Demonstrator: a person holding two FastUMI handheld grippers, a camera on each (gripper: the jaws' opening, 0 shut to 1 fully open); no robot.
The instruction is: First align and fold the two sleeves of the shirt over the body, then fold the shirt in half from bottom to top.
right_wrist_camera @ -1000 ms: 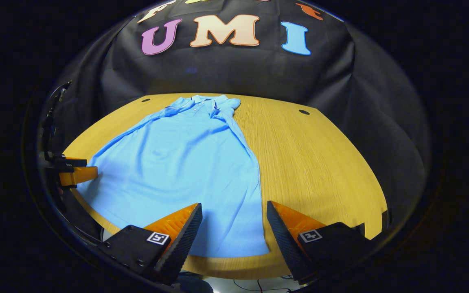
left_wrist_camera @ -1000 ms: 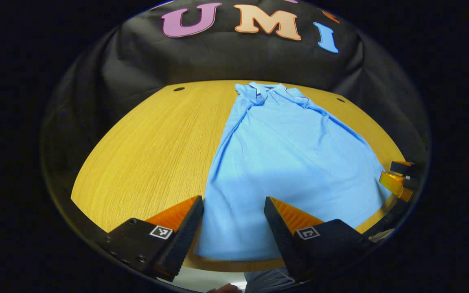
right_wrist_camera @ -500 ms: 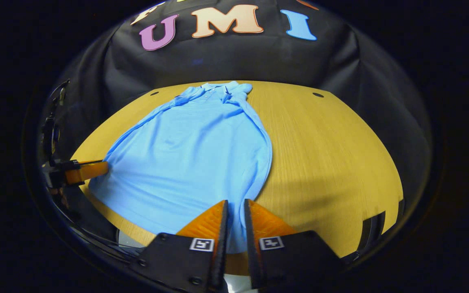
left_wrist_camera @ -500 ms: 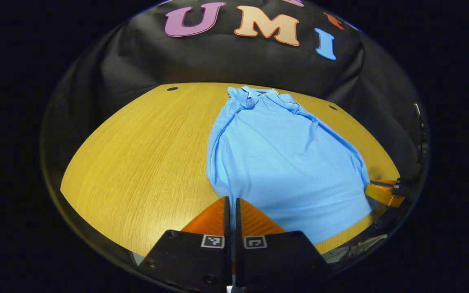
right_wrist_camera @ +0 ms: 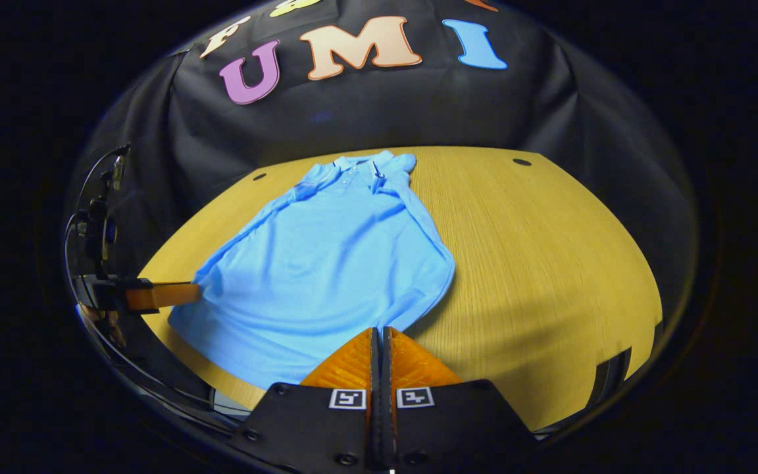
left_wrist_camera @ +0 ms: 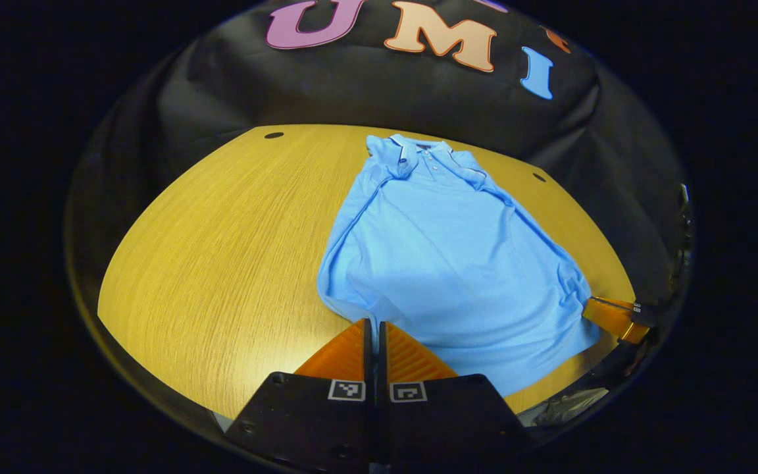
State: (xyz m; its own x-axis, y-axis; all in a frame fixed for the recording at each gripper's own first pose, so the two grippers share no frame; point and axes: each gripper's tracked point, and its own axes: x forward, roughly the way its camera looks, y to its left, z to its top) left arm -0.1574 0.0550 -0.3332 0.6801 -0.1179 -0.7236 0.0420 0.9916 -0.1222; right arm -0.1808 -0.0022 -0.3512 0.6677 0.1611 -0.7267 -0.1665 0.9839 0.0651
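Observation:
A light blue polo shirt (left_wrist_camera: 448, 253) (right_wrist_camera: 329, 263) lies on the wooden table with its collar at the far end and both sleeves folded in over the body. My left gripper (left_wrist_camera: 372, 324) is shut on the shirt's bottom hem at its left corner, and the cloth bulges up just beyond the tips. My right gripper (right_wrist_camera: 379, 331) is shut on the hem at the right corner. Each gripper also appears from the side at the opposite corner: the right gripper (left_wrist_camera: 606, 315) and the left gripper (right_wrist_camera: 158, 295).
The wooden table (left_wrist_camera: 221, 243) (right_wrist_camera: 550, 250) spreads wide to the outer side of each gripper. Small dark holes (left_wrist_camera: 274, 135) (right_wrist_camera: 522, 162) mark its far corners. Black cloth hangs behind the table.
Both grippers went from open to shut on the shirt's bottom corners. The hem has since lifted and moved toward the collar, so the lower shirt bunches.

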